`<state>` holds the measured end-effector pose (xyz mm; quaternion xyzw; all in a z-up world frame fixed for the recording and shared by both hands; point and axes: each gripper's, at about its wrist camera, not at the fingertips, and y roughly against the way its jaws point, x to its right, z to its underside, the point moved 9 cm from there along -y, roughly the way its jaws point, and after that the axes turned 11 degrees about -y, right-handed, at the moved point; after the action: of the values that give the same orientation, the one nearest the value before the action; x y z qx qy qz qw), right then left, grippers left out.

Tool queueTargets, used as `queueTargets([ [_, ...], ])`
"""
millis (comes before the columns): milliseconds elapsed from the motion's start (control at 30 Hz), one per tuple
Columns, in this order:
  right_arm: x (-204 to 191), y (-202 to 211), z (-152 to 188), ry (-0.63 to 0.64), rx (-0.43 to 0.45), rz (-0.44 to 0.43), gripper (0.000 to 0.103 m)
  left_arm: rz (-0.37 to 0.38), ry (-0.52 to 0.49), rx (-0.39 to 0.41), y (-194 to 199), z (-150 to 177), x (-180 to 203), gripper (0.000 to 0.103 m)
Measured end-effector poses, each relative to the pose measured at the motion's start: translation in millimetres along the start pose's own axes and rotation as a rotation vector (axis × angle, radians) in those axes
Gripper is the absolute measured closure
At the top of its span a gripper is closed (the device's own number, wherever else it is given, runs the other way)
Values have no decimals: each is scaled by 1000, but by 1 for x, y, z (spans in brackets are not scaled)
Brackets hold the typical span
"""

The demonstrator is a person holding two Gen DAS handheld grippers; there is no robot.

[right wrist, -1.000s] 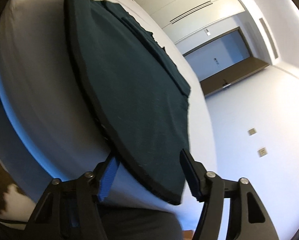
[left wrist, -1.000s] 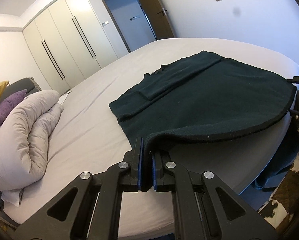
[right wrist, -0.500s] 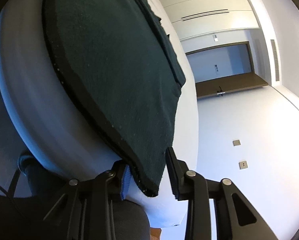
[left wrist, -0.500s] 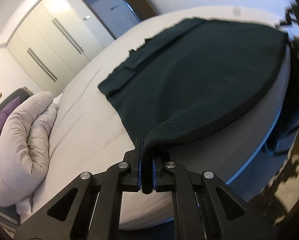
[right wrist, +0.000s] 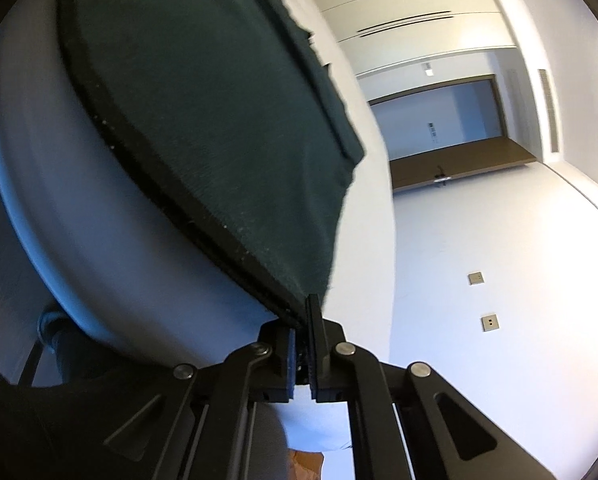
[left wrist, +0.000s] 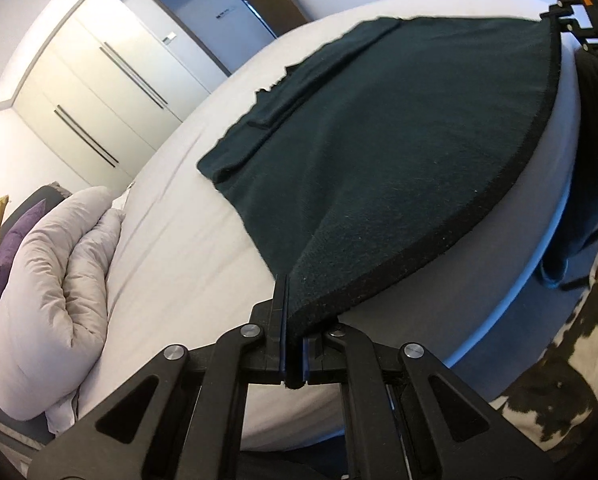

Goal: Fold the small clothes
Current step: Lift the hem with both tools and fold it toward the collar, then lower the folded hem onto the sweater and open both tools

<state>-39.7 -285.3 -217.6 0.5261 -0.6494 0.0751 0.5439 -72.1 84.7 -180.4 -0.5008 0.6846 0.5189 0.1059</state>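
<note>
**Both near corners pinched, hem stretched over the bed edge**

The left gripper has its jaws closed on one near corner of the dark green garment, and the right gripper has its jaws clamped on the other near corner. Held this way, the thick hem runs taut between the two, lifted just off the edge of the bed, which looks like the set-up for carrying that hem up toward the far side in one even fold. The rest of the garment lies flat on the bed (a smaller folded strip shows along its far edge).

The bed has a smooth pale sheet. Beside the garment, at the head of the bed, sits a bunched duvet with a purple cushion behind it. Beyond the bed stand pale wardrobe doors and an open door.
</note>
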Motion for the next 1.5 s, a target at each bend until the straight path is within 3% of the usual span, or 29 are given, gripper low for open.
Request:
queueTargets([
  [300,47,-1,-42,-133,95,31,98,-29,249,90,5,-31,-66,99],
  [533,94,-32,-100,-217,156,15,98,-51,354,152,-18,-74,-134,99],
  [667,117,-62,-135,-229,180,-12,98,-64,355,166,-37,-103,-165,99],
  [1133,148,-197,-232,-247,117,-142,98,-3,348,63,-180,-174,-241,99],
  [1367,138,-255,-278,-242,79,-203,98,62,394,-17,-264,-180,-259,99],
  [1500,119,-280,-277,-254,25,-244,98,113,420,-73,-312,-180,-263,99],
])
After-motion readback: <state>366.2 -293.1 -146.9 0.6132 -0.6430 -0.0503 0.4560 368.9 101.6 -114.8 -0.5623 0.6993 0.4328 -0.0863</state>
